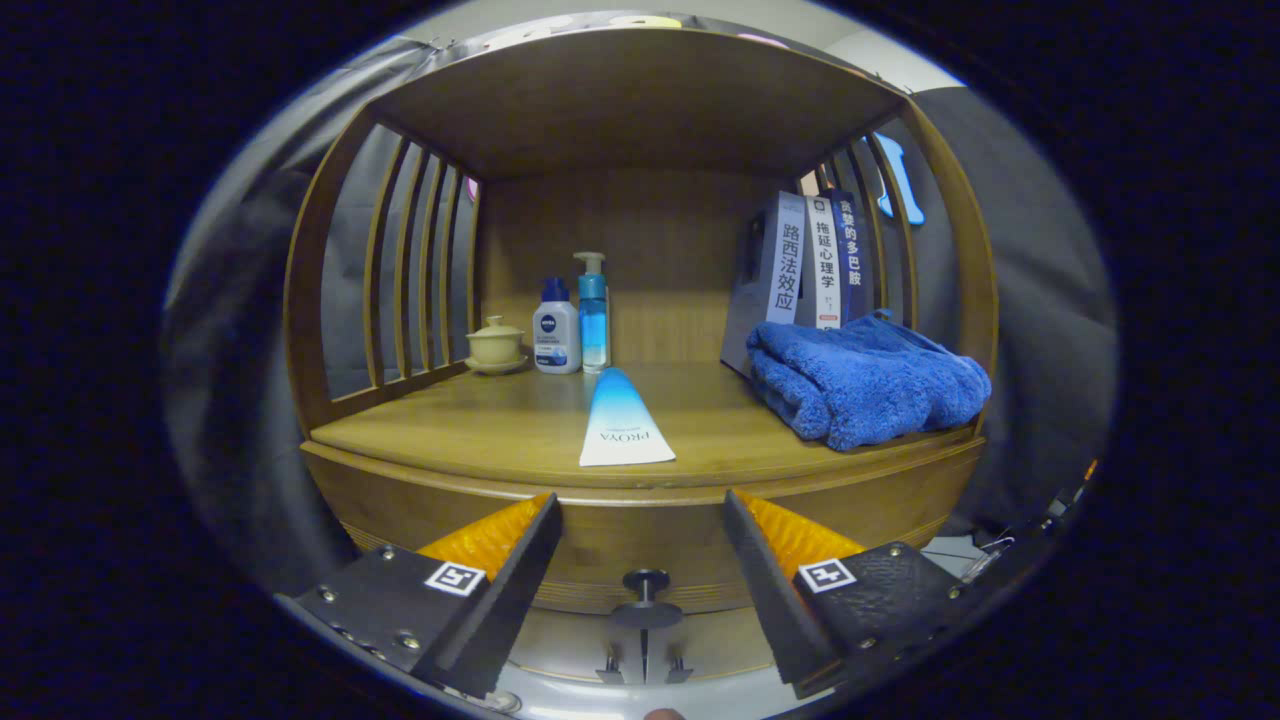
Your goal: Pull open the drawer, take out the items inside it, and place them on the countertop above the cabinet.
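seemingly one item, a tube [625, 420], is already laid on the countertop [480, 425] above the cabinet, while the gripper [642, 525] is held wide and empty just before the drawer [640, 540], whose contents cannot be seen.

Even, soft indoor light, sharp at the centre, with strong fisheye bending and dim, shadowed edges.

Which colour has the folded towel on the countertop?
Blue; the towel shows clearly in the gripper view, beyond the open gripper.
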A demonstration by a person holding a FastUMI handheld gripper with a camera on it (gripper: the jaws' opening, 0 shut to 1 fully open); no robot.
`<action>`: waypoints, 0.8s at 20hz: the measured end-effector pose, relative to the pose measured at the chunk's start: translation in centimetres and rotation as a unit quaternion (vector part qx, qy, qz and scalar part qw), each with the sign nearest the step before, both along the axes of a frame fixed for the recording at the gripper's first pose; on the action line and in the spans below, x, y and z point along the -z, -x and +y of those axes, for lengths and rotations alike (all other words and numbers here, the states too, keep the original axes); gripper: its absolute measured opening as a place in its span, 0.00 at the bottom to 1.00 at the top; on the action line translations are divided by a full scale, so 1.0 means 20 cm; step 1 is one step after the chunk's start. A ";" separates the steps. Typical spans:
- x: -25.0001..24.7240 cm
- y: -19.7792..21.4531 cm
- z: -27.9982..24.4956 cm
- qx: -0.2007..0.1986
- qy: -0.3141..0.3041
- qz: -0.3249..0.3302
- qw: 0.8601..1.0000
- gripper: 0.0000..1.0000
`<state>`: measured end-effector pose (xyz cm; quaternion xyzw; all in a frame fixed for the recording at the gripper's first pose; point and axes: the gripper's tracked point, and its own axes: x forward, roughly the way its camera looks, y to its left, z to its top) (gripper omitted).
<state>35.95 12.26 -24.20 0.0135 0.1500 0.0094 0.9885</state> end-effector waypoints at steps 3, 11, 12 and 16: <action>0.00 0.00 0.00 -0.001 0.002 -0.004 1.000 0.98; 0.00 0.02 0.01 -0.032 0.004 -0.020 0.999 0.99; -0.01 0.03 0.01 -0.042 -0.003 -0.023 0.999 0.99; -0.18 0.12 -0.08 -0.063 -0.026 -0.053 0.996 0.99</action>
